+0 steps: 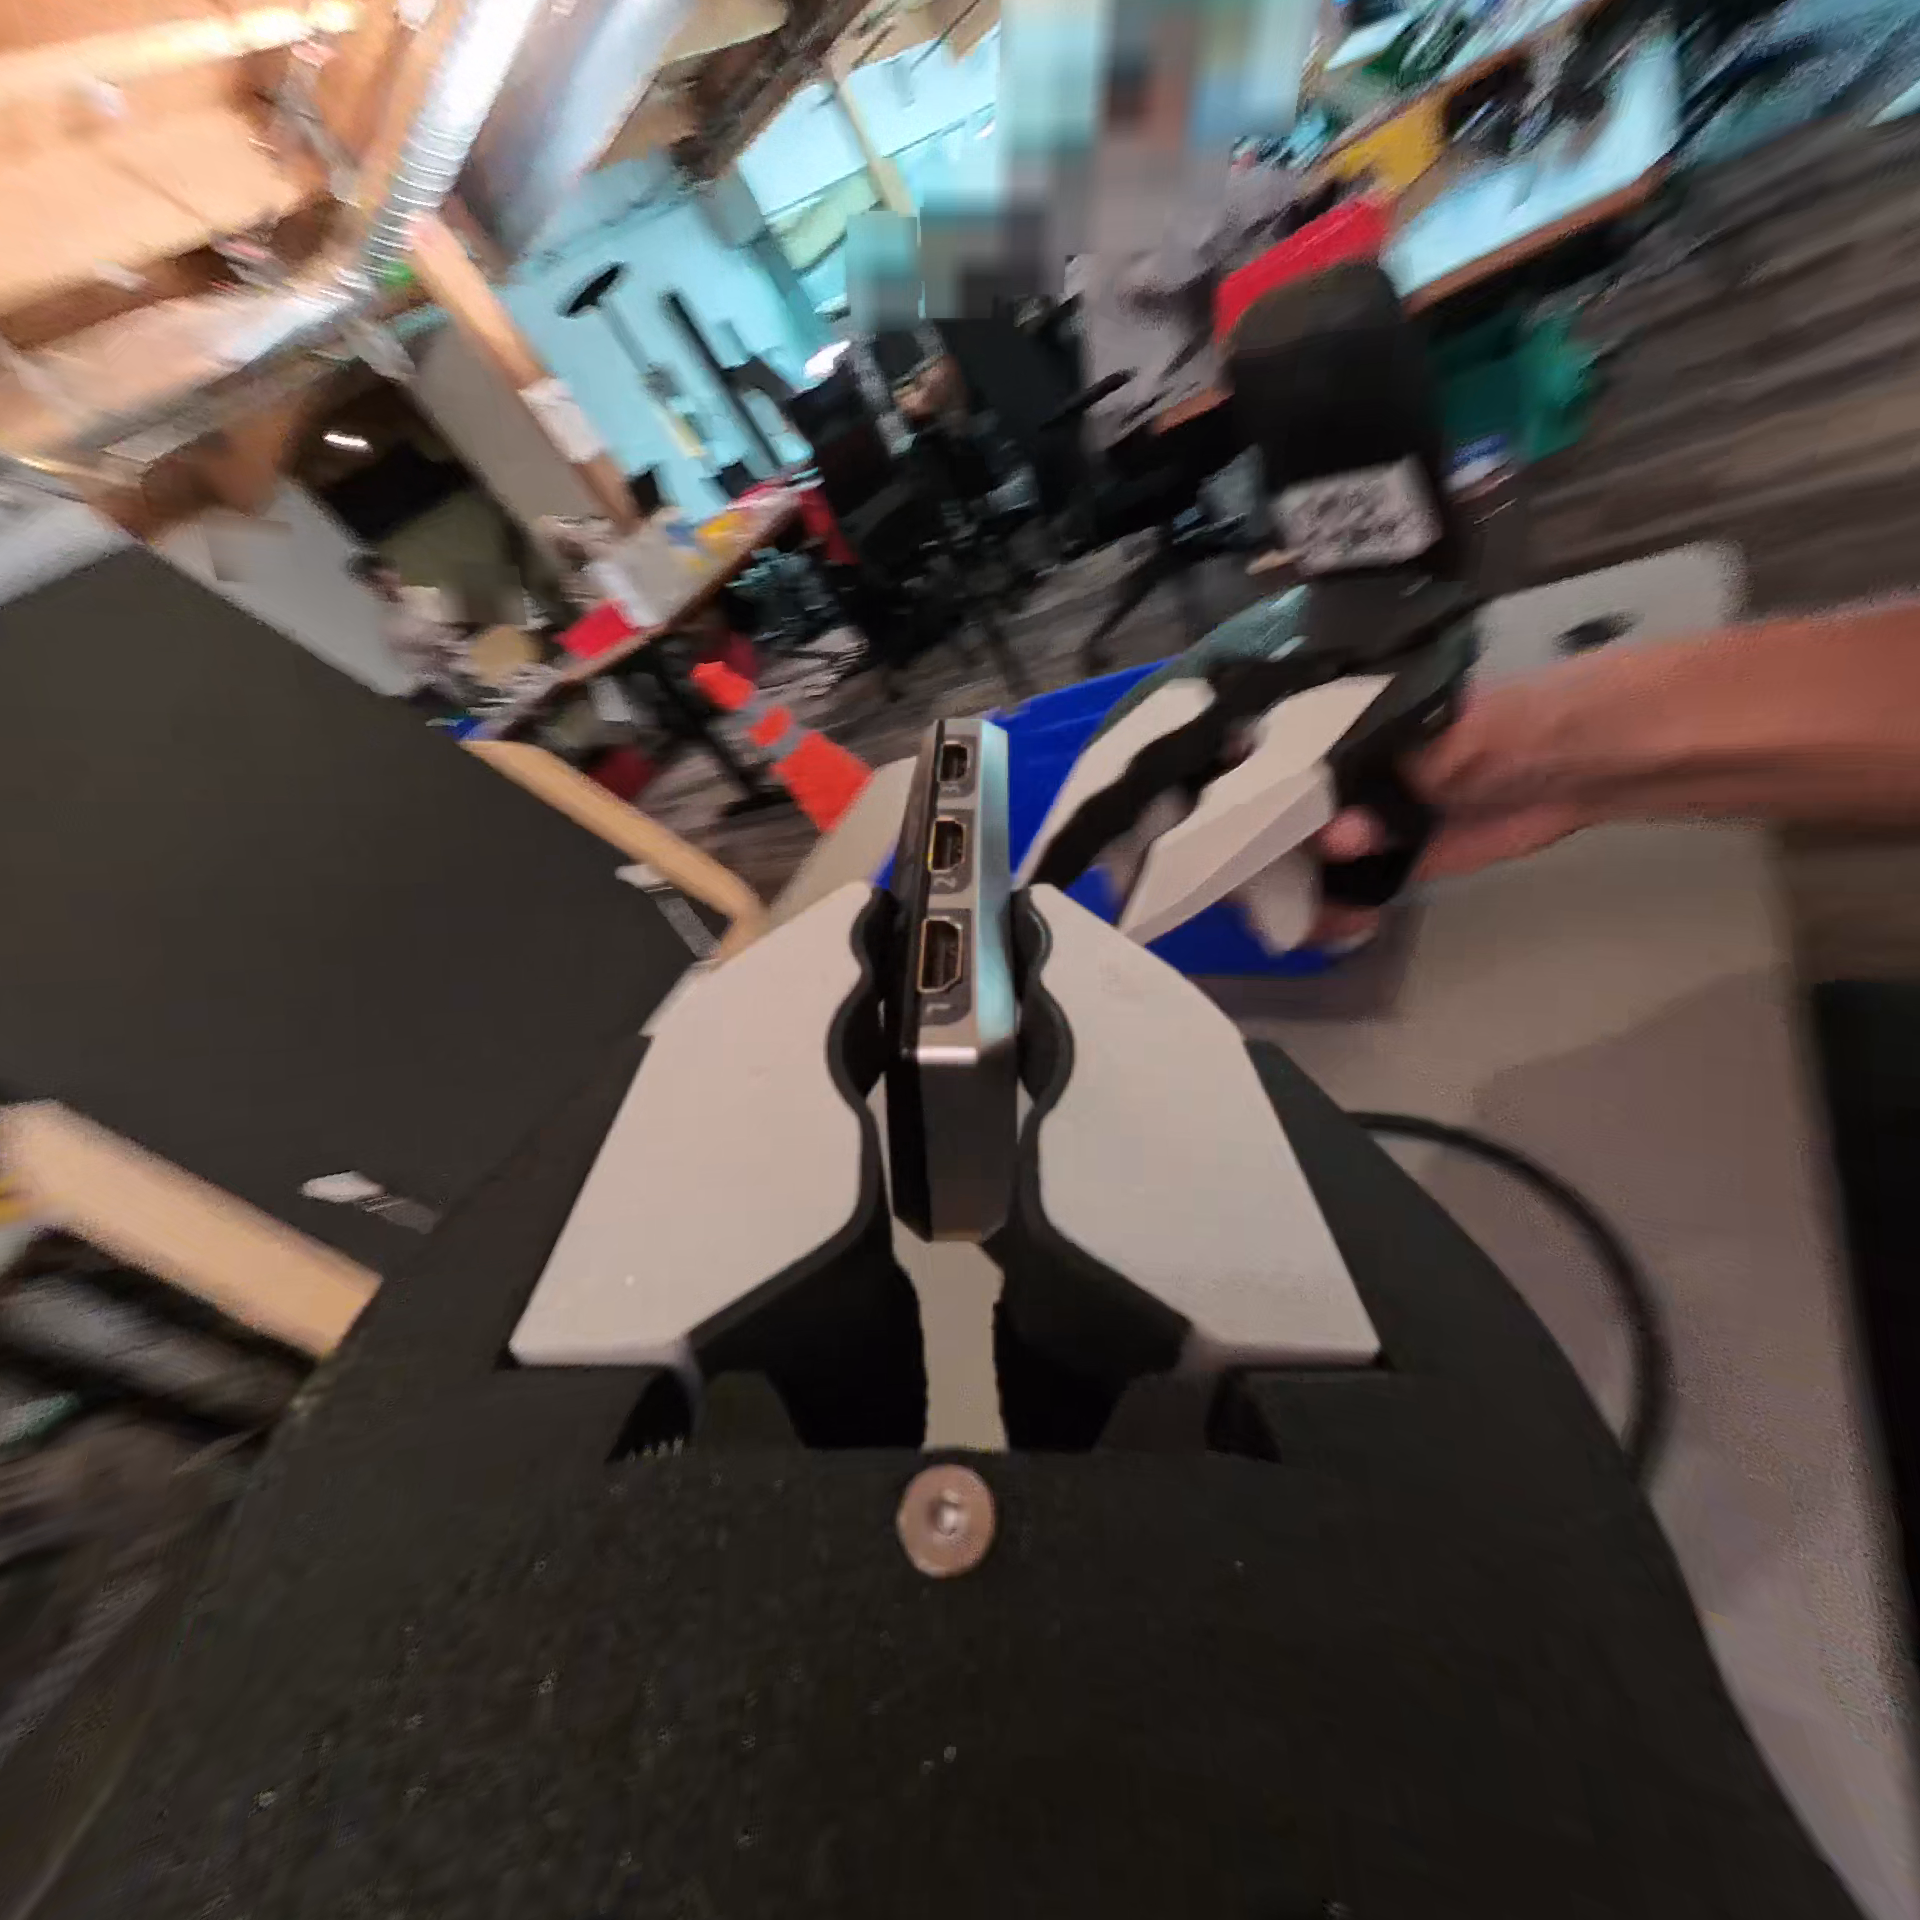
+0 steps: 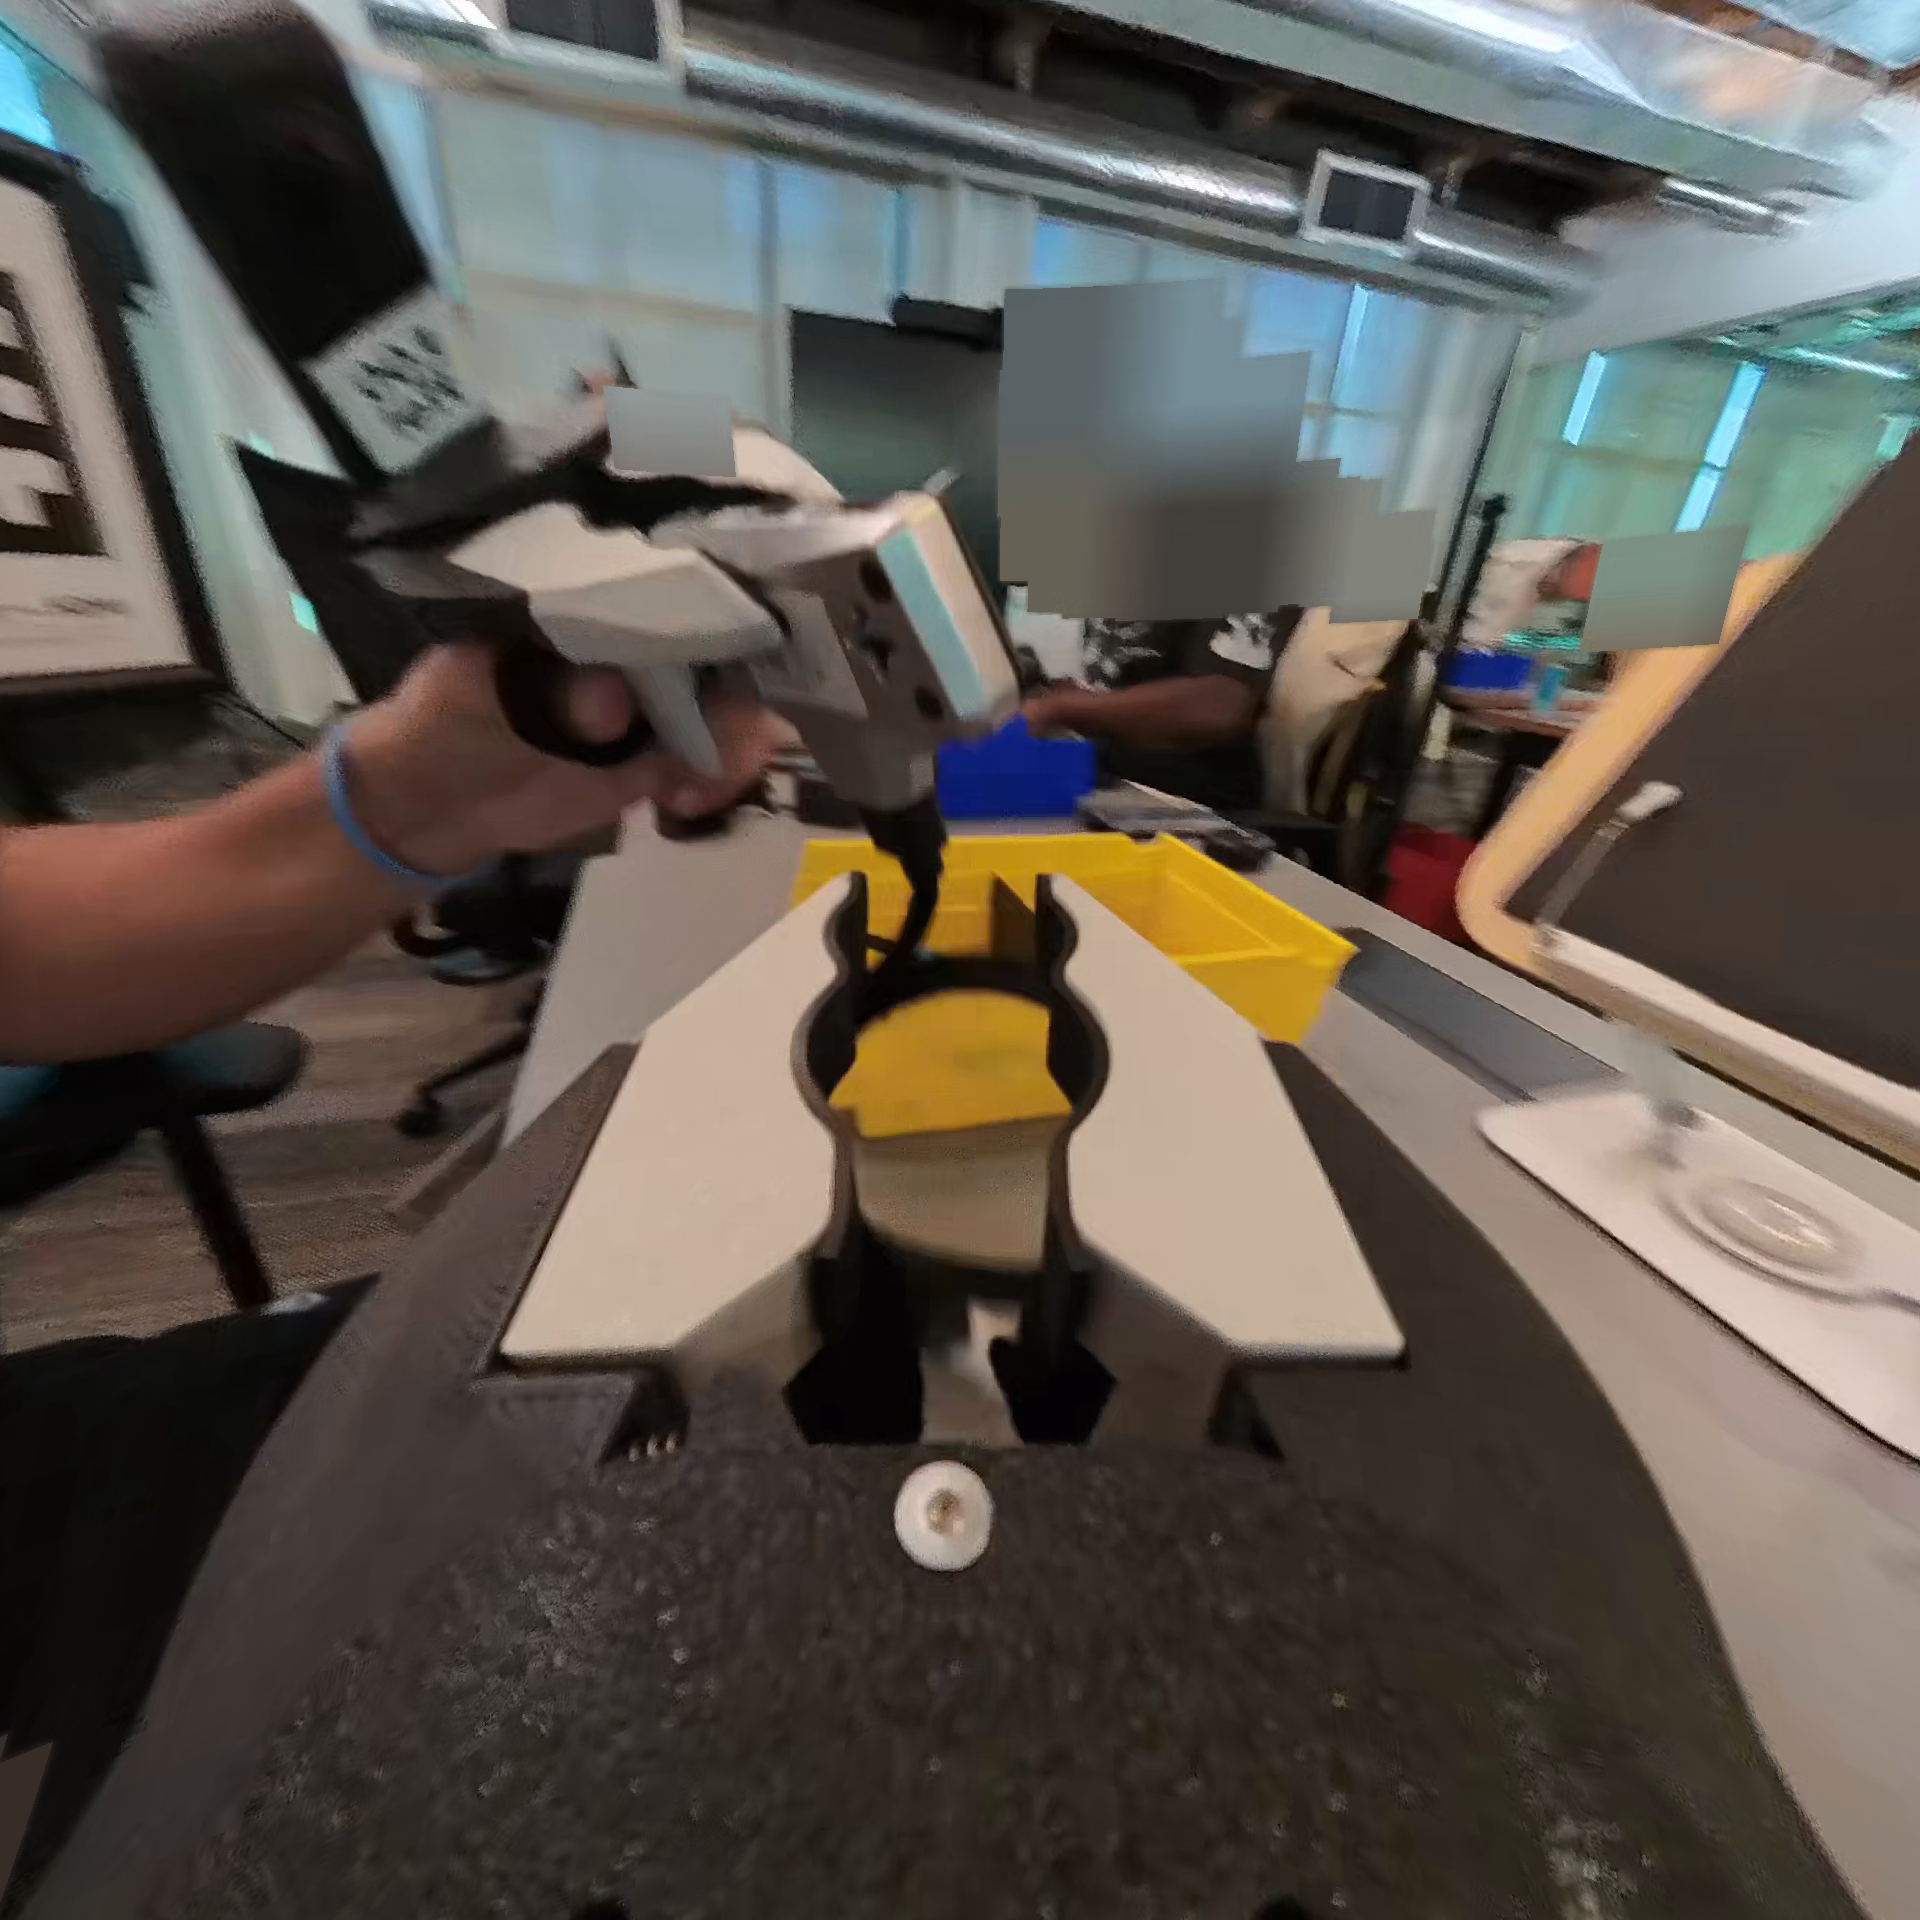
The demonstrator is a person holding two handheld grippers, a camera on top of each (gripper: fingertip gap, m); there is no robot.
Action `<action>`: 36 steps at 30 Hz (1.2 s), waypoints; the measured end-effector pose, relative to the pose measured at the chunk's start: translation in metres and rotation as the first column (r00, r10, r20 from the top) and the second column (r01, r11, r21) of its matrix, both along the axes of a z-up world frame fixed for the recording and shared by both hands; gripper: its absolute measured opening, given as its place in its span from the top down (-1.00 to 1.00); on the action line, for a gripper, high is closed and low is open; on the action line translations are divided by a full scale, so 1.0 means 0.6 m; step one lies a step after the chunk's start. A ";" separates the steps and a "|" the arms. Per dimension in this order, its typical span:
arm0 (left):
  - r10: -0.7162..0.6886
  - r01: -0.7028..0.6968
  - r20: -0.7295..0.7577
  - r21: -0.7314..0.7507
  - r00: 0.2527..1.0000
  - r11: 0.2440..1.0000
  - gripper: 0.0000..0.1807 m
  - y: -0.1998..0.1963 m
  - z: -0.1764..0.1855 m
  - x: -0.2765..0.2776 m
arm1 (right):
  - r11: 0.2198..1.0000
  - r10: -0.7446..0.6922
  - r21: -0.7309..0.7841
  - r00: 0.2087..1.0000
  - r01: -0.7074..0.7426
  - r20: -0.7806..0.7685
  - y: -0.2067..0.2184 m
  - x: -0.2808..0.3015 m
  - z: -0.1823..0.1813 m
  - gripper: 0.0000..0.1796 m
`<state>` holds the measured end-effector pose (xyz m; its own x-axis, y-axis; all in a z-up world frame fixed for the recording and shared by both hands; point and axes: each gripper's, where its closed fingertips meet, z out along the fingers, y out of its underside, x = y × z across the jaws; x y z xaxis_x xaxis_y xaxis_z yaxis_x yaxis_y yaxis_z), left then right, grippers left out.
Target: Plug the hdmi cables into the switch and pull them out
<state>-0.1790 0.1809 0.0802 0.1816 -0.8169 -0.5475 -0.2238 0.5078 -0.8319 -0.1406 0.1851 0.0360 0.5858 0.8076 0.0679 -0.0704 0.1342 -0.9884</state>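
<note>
The switch [image 1: 951, 997], a slim dark box with a silver edge, is held off the surface, pinched flat-side to flat-side between the jaws of the left gripper [image 1: 948, 935]. Its long axis runs forward along the fingers, away from the camera, and its narrow port face is turned upward in the left wrist view, showing three sockets in a row, all empty. In the right wrist view the same box shows up and to the left, tilted, with one black cable [image 2: 914, 883] plugged into its lower end and hanging down toward a yellow bin [image 2: 1247, 935] on the grey surface [image 2: 1662, 1558]. The right gripper [image 2: 945, 935] has its jaws spread with nothing between them; it sits lower than the switch and off to one side of it, so the switch lies above and to the left of its open fingers. No loose cable plug is clearly visible near it, so the likely next step is to fetch one, and the plug will then have to be lined up square to the port face. A blue bin [image 1: 1049, 748] stands behind the switch, and a hand [image 2: 499, 758] grips the left tool's handle.
</note>
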 end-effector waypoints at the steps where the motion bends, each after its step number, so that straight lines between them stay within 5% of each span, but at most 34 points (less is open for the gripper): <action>1: 0.047 -0.046 -0.011 0.078 0.999 0.996 0.76 0.011 0.005 -0.008 | 0.999 -0.028 -0.017 0.999 0.028 0.034 0.005 0.010 -0.003 0.64; 5: 0.094 -0.086 -0.035 0.189 0.995 0.978 0.76 0.035 -0.021 -0.013 | 0.987 -0.005 -0.156 0.983 0.034 0.182 0.015 0.016 -0.066 0.55; 12: 0.055 -0.047 -0.071 0.110 0.996 0.993 0.76 0.019 -0.073 -0.016 | 0.910 0.174 -0.414 0.927 -0.023 0.331 0.014 -0.031 -0.245 0.45; 19: 0.144 -0.144 0.007 0.010 0.990 0.990 0.76 0.015 -0.119 -0.103 | 0.925 0.168 -0.379 0.873 0.021 0.458 0.079 -0.040 -0.241 0.46; 22: 0.156 -0.155 0.046 -0.027 0.987 0.987 0.76 0.018 -0.115 -0.123 | 0.909 0.277 -0.414 0.811 -0.048 0.515 0.108 -0.064 -0.259 0.46; 26: 0.182 -0.180 0.047 -0.029 0.982 0.983 0.76 0.029 -0.114 -0.134 | 0.862 0.479 -0.464 0.628 -0.205 0.613 0.108 -0.106 -0.304 0.47; 30: 0.207 -0.205 0.066 -0.042 0.976 0.978 0.76 0.025 -0.114 -0.151 | 0.847 0.530 -0.472 0.437 -0.244 0.727 0.121 -0.093 -0.338 0.51; 34: 0.200 -0.193 0.097 -0.072 0.975 0.978 0.76 0.023 -0.121 -0.159 | 0.802 0.598 -0.486 0.482 -0.348 0.641 0.130 -0.110 -0.327 0.60; 36: 0.202 -0.194 0.103 -0.085 0.974 0.977 0.77 0.029 -0.119 -0.162 | 0.778 0.628 -0.508 0.421 -0.369 0.655 0.125 -0.113 -0.349 0.60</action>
